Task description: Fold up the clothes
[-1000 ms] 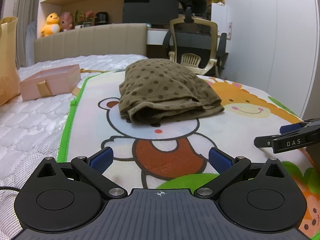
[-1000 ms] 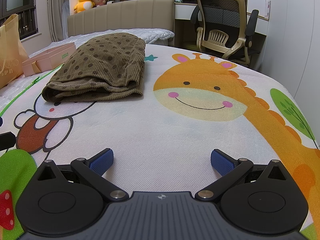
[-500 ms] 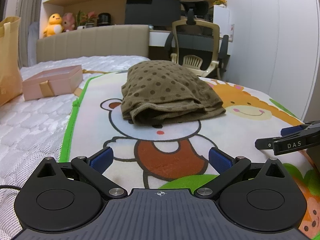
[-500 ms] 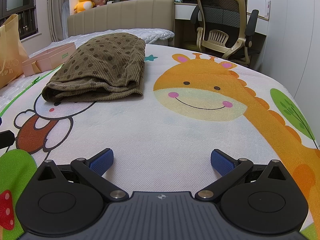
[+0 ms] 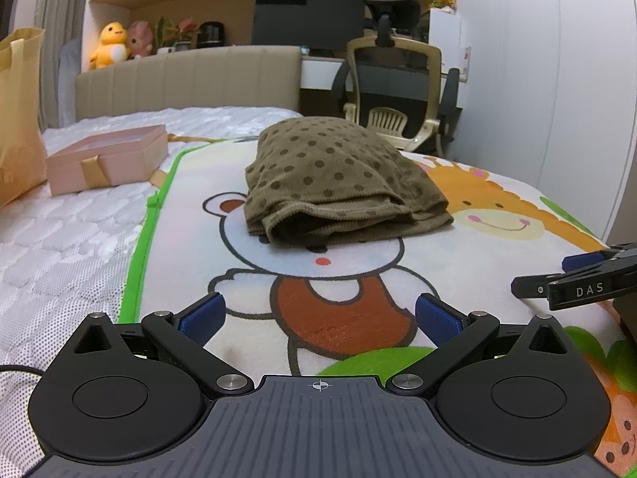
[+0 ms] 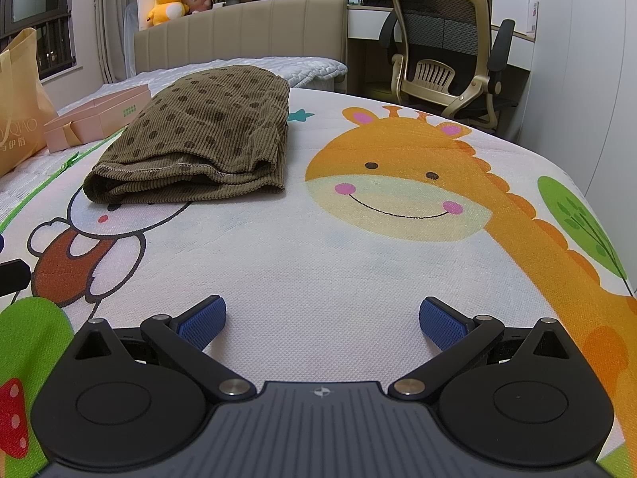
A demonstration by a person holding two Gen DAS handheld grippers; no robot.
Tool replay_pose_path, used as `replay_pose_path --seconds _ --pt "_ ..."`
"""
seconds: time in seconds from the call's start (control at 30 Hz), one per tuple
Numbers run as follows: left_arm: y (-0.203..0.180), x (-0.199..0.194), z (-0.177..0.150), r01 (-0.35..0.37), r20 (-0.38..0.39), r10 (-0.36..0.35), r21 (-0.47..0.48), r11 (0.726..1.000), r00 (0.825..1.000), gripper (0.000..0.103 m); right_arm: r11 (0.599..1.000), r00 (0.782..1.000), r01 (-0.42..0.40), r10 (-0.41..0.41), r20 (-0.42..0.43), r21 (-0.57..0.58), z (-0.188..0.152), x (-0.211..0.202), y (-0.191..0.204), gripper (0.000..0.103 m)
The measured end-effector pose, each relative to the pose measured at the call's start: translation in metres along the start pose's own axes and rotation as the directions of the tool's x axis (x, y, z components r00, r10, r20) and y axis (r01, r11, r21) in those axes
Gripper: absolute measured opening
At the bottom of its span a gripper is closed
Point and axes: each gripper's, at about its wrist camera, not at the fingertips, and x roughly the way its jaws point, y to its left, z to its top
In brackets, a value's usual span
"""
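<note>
A folded olive-brown garment with dark dots (image 5: 338, 183) lies on a cartoon play mat (image 5: 358, 279) on the bed; it also shows in the right wrist view (image 6: 199, 147), left of a giraffe print. My left gripper (image 5: 318, 314) is open and empty, low over the mat, short of the garment. My right gripper (image 6: 322, 318) is open and empty over the white part of the mat, to the right of the garment. The right gripper's side shows at the right edge of the left wrist view (image 5: 577, 283).
A pink gift box (image 5: 107, 159) and a yellow paper bag (image 5: 16, 119) sit on the white mattress to the left. A beige headboard (image 5: 191, 79) stands behind. An office chair (image 6: 446, 51) stands past the bed's far right edge.
The left wrist view has shifted slightly, so the garment sits a little further right in it. The right gripper has not moved. Both grippers stay open.
</note>
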Motion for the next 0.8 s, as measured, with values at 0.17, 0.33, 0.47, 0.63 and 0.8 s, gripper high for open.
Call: replay_pose_path --seconds 0.17,0.33,0.47,0.63,0.8 --pt "0.0004 0.0005 0.0005 0.002 -0.006 -0.002 -0.002 1.0 1.0 0.103 1.0 1.0 0.001 -0.001 0.0 0.0 0.0 0.0002 0.0004 0.103" --pt "0.0001 0.0004 0.0007 0.0 -0.008 0.0 -0.002 1.0 1.0 0.103 1.0 1.0 0.002 -0.002 0.0 -0.001 -0.0002 0.0 0.0006 0.103" --pt "0.0002 0.0004 0.0006 -0.002 -0.008 0.002 -0.003 1.0 1.0 0.103 1.0 1.0 0.002 -0.002 0.0 -0.001 0.0 -0.0001 0.001 0.103" --pt "0.0001 0.0005 0.0005 -0.003 -0.004 0.003 -0.001 1.0 1.0 0.103 1.0 1.0 0.002 -0.002 0.0 -0.001 -0.0001 -0.0002 0.0008 0.103" --pt "-0.0006 0.001 0.0003 -0.01 -0.006 0.01 -0.001 1.0 1.0 0.103 1.0 1.0 0.002 -0.002 0.0 -0.001 0.0 -0.0003 0.0006 0.103"
